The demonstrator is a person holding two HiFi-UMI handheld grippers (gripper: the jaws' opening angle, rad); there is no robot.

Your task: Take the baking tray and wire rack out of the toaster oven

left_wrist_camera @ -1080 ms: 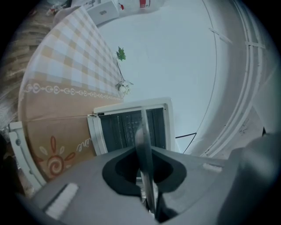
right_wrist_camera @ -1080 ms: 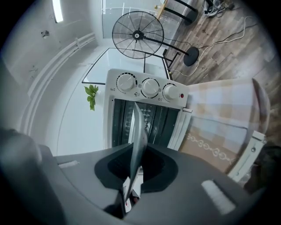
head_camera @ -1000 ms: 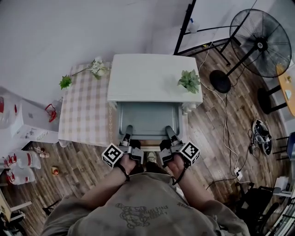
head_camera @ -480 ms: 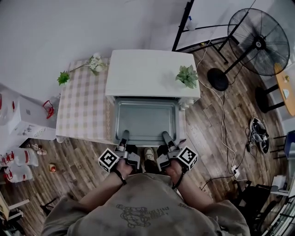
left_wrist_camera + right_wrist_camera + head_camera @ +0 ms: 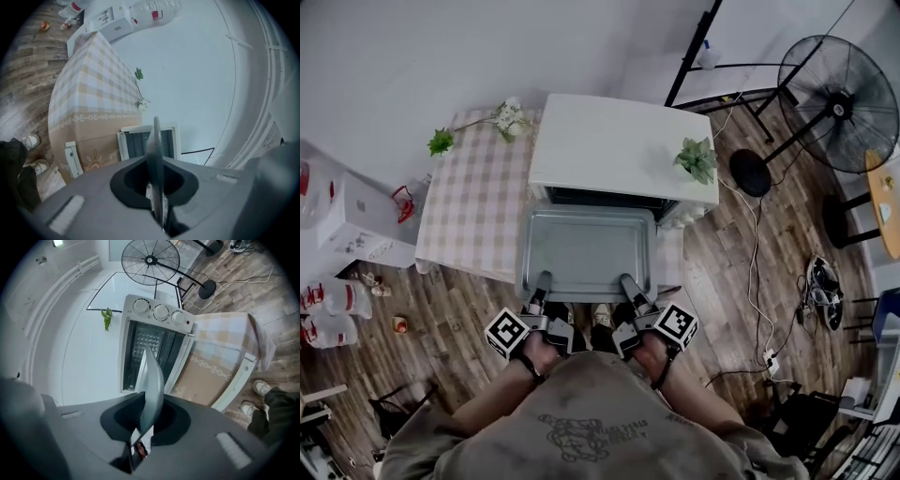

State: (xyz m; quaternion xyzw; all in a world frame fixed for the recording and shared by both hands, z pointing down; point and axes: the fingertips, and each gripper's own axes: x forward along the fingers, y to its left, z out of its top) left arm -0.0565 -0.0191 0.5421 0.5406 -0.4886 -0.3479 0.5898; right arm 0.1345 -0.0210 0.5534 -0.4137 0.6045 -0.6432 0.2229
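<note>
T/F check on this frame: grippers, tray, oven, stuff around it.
1. The left gripper and right gripper are each shut on the near edge of the baking tray. True.
2. The baking tray sits fully inside the toaster oven. False: most of it sticks out in front.
3. A potted plant stands on top of the toaster oven. True.
4. The baking tray holds food. False: its surface is bare.
5. A fan stands at the person's left. False: it stands at their right.

Standing fan on wood floor, checked tablecloth, potted plant, flower sprig.
</note>
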